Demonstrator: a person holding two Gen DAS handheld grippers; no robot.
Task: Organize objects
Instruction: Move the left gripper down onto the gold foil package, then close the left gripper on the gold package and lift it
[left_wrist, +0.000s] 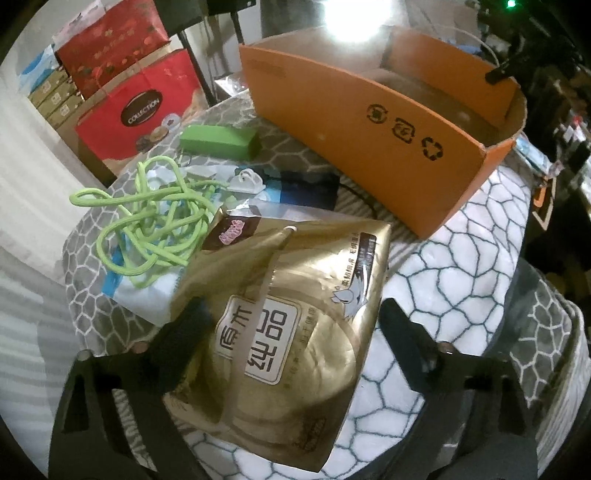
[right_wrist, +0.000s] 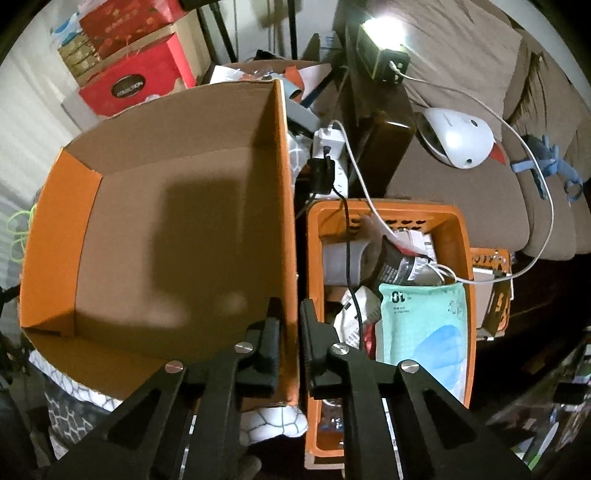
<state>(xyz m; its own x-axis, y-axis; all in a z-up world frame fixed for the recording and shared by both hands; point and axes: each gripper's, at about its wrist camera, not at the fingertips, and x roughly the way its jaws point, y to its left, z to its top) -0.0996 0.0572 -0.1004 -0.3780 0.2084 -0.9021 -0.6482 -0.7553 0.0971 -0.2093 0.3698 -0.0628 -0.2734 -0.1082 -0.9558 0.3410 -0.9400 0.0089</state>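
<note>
In the left wrist view, my left gripper (left_wrist: 295, 317) is open, its fingers on either side of a gold tissue pack (left_wrist: 288, 325) lying on the patterned blanket (left_wrist: 461, 280). Behind the pack lie a tangled green cord (left_wrist: 155, 221), a green block (left_wrist: 221, 142) and a small clear hook (left_wrist: 245, 181). The orange cardboard box (left_wrist: 388, 155) stands at the back right. In the right wrist view, my right gripper (right_wrist: 291, 339) is shut on the box's right wall (right_wrist: 290, 258). The box interior (right_wrist: 177, 229) is empty.
An orange plastic basket (right_wrist: 461, 236) full of packets and cables stands right of the box. Red gift boxes (left_wrist: 136, 110) stack at the back left. A power strip (right_wrist: 328, 155), a lamp (right_wrist: 380, 29) and a brown sofa (right_wrist: 480, 92) lie beyond.
</note>
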